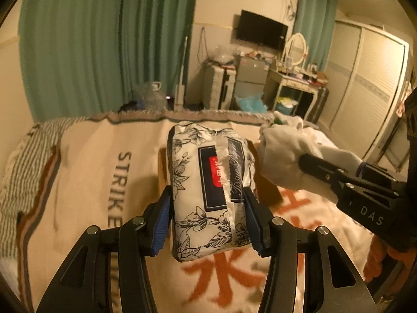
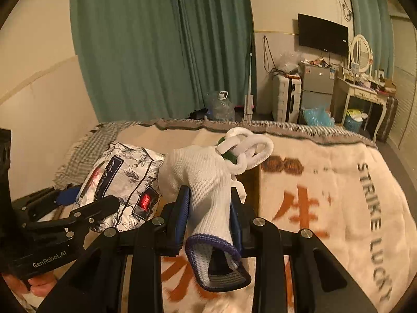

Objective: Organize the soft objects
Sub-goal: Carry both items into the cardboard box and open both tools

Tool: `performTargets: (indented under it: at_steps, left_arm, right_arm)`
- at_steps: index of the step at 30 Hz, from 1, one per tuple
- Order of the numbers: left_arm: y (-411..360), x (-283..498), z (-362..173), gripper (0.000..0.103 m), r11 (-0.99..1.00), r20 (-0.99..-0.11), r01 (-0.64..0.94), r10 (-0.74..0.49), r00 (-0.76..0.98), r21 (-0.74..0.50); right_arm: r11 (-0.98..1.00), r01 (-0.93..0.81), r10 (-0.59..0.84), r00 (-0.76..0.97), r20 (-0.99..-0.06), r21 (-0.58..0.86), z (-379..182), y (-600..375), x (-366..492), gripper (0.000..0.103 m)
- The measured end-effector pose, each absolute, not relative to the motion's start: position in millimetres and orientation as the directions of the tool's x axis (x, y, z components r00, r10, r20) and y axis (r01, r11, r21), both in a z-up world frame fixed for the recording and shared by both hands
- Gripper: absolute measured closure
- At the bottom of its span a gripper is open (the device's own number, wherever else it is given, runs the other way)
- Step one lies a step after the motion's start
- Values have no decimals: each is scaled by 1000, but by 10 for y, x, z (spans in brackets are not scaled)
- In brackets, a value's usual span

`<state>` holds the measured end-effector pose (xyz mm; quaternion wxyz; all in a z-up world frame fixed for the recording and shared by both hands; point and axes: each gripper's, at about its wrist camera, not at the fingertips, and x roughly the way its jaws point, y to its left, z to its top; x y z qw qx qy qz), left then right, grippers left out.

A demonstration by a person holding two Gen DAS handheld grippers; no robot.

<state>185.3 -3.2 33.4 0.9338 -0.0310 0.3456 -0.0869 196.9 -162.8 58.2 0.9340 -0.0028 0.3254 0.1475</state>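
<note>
Tissue pack [image 1: 208, 187] clamped between left gripper [image 1: 208, 216] jaws, white glove [image 2: 208, 182] pinched by right gripper [image 2: 208, 214] jaws, both held above blanket [image 2: 325, 182].

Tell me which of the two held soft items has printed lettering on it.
The floral tissue pack in the left gripper; the white knit glove in the right gripper is plain.

The blanket [image 2: 338, 182] carries "STRIKE LUCKY" in dark letters beside large orange Chinese characters. The floral tissue pack [image 1: 208, 190] reads "Tissue Paper" in script. The right gripper [image 1: 307, 164] body shows "DAS"; the left gripper [image 2: 86, 200] body shows "GenRobot.AI".
</note>
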Motion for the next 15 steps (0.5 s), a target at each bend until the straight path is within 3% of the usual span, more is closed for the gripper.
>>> performTargets:
  at_steps: [9, 15]
  left_arm:
    - [-125, 2742, -262, 52, 986, -716, 126, -165, 679, -108]
    - [-218, 2892, -419, 40, 993, -738, 102, -115, 665, -63]
  right_arm:
    - [952, -286, 280, 676, -681, 107, -93, -1661, 2933, 74]
    - [952, -281, 279, 649, -707, 118, -370, -1703, 3100, 69]
